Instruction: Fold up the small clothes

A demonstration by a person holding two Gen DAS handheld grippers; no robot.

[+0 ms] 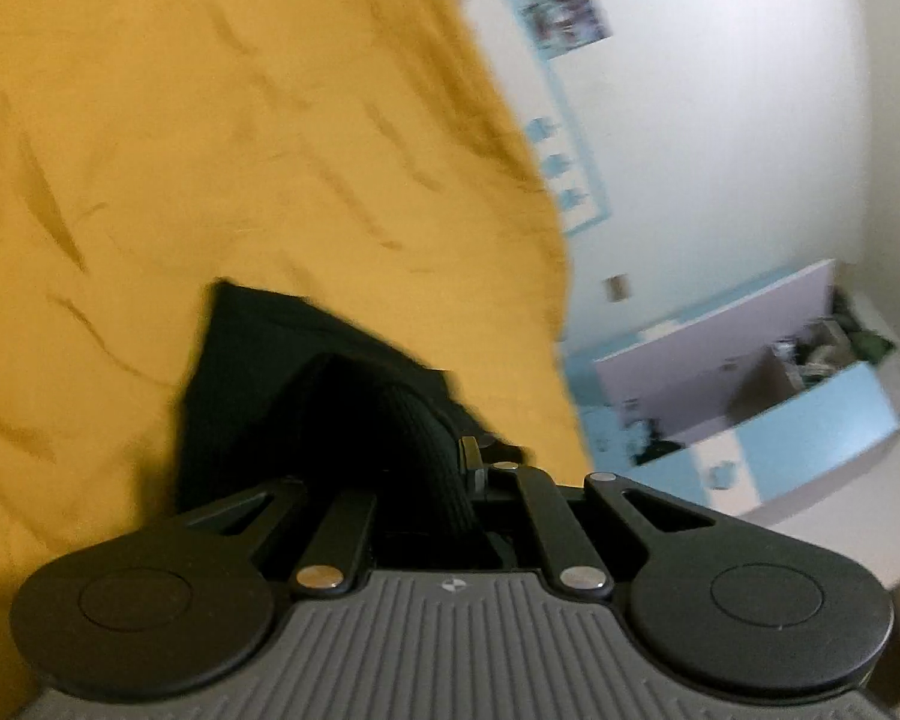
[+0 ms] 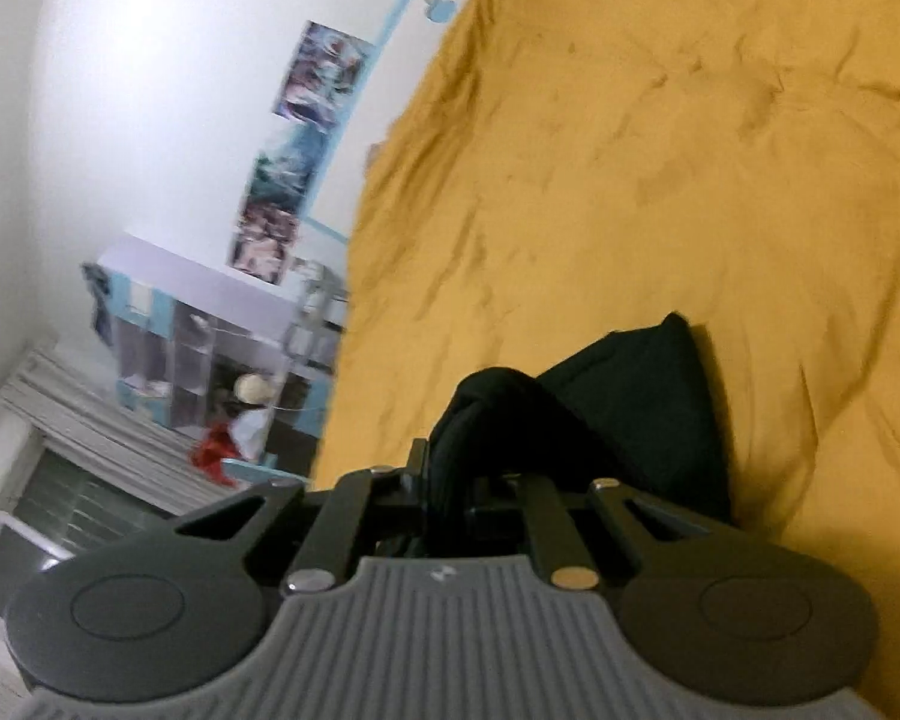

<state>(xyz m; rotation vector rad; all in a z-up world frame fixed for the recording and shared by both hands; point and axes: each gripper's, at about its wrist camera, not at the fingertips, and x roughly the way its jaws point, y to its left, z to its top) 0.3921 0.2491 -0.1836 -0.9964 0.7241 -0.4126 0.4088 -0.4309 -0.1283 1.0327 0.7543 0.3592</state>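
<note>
Mustard-yellow bedspread [image 1: 210, 150] underneath, creased all over, filling most of both wrist views.

Counted: two grippers, one black garment, one bedspread.

Left gripper [image 1: 471, 462]: fingers closed right down, pinching a ribbed fold of the black garment [image 1: 270, 372]. Cloth bunched up over the fingers, hiding the tips; rest of it trailing down and to the left onto the bedspread.

Right gripper [image 2: 444, 468]: fingers likewise closed, clamped on a rolled edge of the same garment. Cloth humped over the fingers, then spreading away to the right as a dark flap lying on the yellow.

Garment stretched between both grips, near edge lifted, far part resting on the bed.

Beyond the bed edge: white wall [image 1: 720, 120] with blue trim and small blue cut-outs; posters [image 2: 324, 78] pinned in a column, detail blurred. Further off, lilac-and-blue shelf unit [image 2: 210, 324] with clutter inside, contents unreadable. Red cloth [image 2: 213, 456] beside it. Window with blinds [image 2: 60, 480] at the far corner.
</note>
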